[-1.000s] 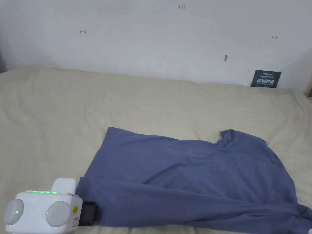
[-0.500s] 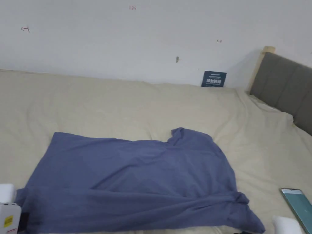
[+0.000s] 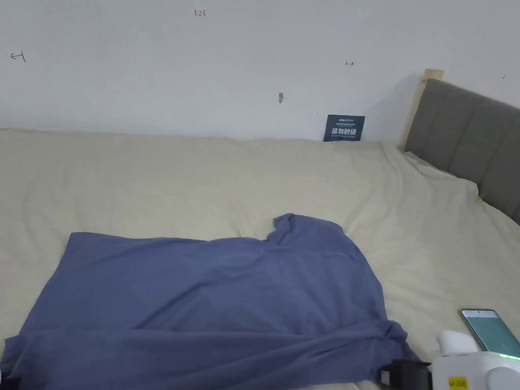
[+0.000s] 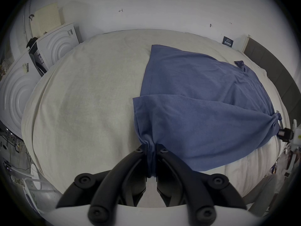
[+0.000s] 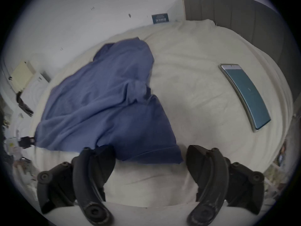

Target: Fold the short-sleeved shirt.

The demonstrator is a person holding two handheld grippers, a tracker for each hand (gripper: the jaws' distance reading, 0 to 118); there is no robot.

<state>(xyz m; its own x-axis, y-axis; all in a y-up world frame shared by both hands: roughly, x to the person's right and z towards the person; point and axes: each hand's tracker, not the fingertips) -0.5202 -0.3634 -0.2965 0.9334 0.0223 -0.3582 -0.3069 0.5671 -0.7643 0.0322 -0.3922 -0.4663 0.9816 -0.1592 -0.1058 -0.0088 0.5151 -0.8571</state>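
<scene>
shirt [image 3: 203,299]: blue, near edge folded over on bed [image 3: 152,177], as before
left gripper [image 4: 151,149]: fingers clamped on hem corner
right gripper [image 5: 150,154]: fingers spread wide, sleeve released

The shirt [image 3: 213,299] is seen to be of soft, matt blue knit cloth, creased where it is gathered. The bed sheet [image 3: 152,177] under it is of cream cloth with a slightly rough, wrinkled weave. The left gripper [image 4: 151,149] and the right gripper [image 5: 149,149] are made of matt black plastic with smooth white plastic housings. The phone [image 5: 246,94] is faced with glossy glass. The headboard [image 3: 472,137] is covered in grey matt fabric, edged with pale wood. The wall [image 3: 203,71] is painted matt white.
</scene>
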